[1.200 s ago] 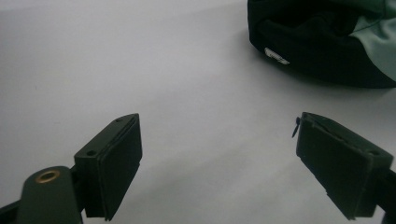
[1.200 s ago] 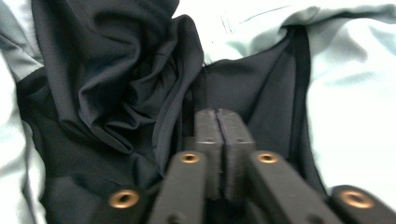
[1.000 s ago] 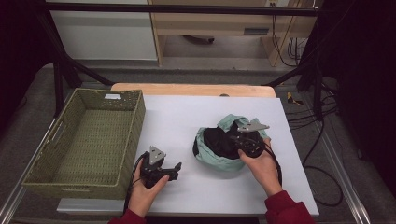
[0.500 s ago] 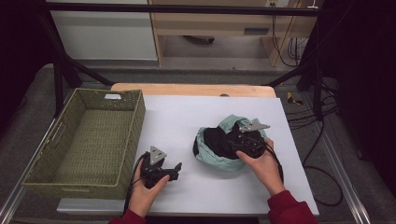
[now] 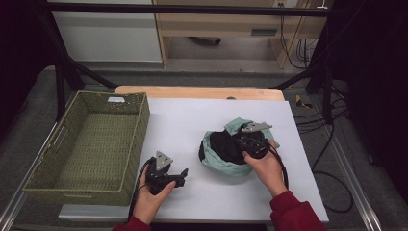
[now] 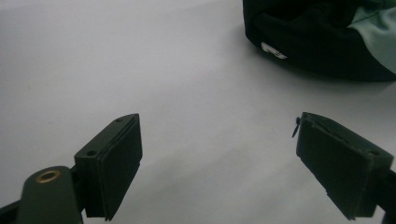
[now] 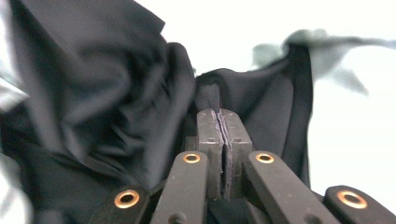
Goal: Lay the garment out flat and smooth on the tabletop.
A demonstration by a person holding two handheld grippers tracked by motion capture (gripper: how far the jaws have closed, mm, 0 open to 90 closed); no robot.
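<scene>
A bundle of clothing (image 5: 222,155), black cloth wrapped in mint green, lies on the white table right of centre. My right gripper (image 5: 239,143) rests on top of it. Its jaws have just been closing, and in the right gripper view they (image 7: 223,114) stand together with a fold of the black cloth (image 7: 116,93) pinched at their tips. My left gripper (image 5: 182,174) lies on the table near the front edge, a short way left of the bundle. It (image 6: 217,135) is open with only bare table between its pads, and the black cloth (image 6: 308,42) with a small white label lies ahead.
A green woven basket (image 5: 140,120) stands at the left of the table, with nothing in it. A wooden board (image 5: 192,91) lines the table's far edge. Black frame bars and cables (image 5: 308,120) run around the table.
My right hand has shifted slightly on the bundle, and the cloth under it has moved a little. The left hand and gripper have stayed where they were.
</scene>
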